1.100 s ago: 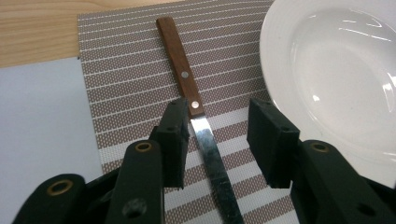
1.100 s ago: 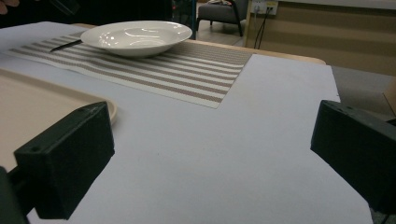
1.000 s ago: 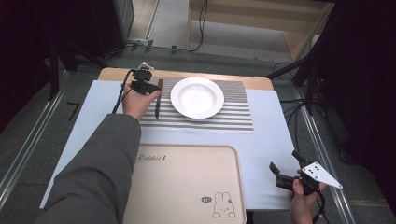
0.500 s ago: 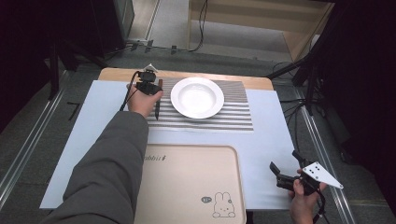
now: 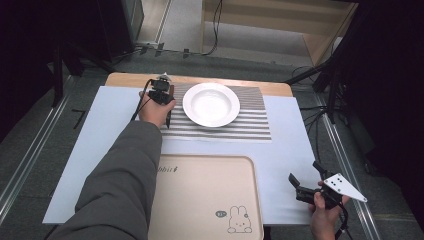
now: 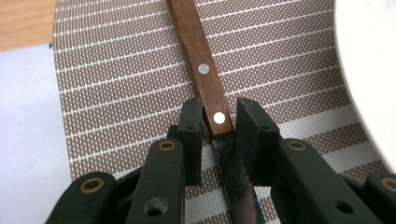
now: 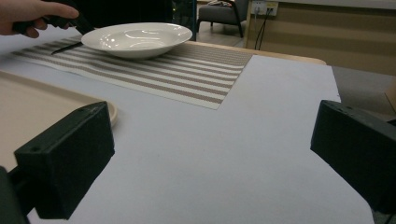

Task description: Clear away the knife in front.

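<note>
The left gripper (image 6: 215, 126) is down on the striped mat (image 6: 116, 84), and its jaws sit on either side of the knife (image 6: 205, 79), right where the wooden handle meets the blade. Both pads look pressed against the handle's end, so the jaws are closed on the knife. The handle, with two pale rivets, runs away from the gripper across the mat; the blade runs back underneath it. From the high view, the left gripper (image 5: 161, 93) sits at the mat's (image 5: 250, 127) left edge, just beside the white plate (image 5: 211, 104), with the hand (image 5: 154, 111) wrapped around it and the knife's (image 5: 168, 121) dark tip poking out toward the person. The knife lies flat on the mat, left of the plate, close to it but apart. Over on the near right corner, the right gripper (image 5: 306, 180) hangs above the white sheet (image 5: 290, 155), jaws spread wide, nothing between them. Its own view confirms it: the right gripper (image 7: 212, 158) shows two black jaws far apart with bare sheet (image 7: 261, 102) between, and the plate (image 7: 136, 38) well off in the distance. The beige tray (image 5: 200, 200) with the rabbit print lies at the near edge, between the two arms.
</note>
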Demonstrator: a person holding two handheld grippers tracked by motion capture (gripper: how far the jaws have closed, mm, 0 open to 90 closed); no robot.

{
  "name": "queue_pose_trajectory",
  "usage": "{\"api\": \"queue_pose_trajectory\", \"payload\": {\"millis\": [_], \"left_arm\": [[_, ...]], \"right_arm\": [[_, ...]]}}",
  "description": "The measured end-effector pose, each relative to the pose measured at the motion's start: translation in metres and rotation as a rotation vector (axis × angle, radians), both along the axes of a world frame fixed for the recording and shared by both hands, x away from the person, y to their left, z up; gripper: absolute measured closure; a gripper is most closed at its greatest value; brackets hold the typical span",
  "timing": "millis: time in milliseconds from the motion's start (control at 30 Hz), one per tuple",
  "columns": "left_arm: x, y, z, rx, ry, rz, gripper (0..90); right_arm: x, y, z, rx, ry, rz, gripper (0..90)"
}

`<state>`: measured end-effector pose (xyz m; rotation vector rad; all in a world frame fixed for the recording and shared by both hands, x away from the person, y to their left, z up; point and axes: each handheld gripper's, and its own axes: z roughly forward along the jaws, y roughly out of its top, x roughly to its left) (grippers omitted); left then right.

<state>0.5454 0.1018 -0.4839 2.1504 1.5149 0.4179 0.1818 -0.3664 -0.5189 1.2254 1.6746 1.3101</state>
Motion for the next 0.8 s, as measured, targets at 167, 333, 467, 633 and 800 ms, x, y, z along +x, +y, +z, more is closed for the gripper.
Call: {"api": "queue_pose_trajectory", "payload": {"millis": [167, 333, 467, 633, 800], "left_arm": [[0.0009, 0.0003, -0.0008, 0.0, -0.012, 0.014, 73.8], [0.0012, 0.0012, -0.0011, -0.004, -0.014, 0.014, 76.2], [0.0007, 0.0007, -0.0012, 0.005, -0.019, 0.006, 77.1], [-0.0013, -0.001, -0.0007, 0.025, -0.023, -0.008, 77.4], [-0.002, -0.0001, 0.0005, 0.011, -0.012, -0.021, 77.4]], "right_arm": [[-0.0001, 0.0001, 0.0, 0.0, 0.0, -0.001, 0.0], [-0.0001, 0.0001, -0.0001, 0.0, 0.0, 0.0, 0.0], [0.0, 0.0006, 0.0, 0.0, 0.003, -0.001, 0.0], [-0.0001, 0.0005, -0.0001, -0.001, 0.003, -0.001, 0.0], [0.0002, 0.0001, -0.0001, 0.0, 0.0, -0.002, 0.0]]}}
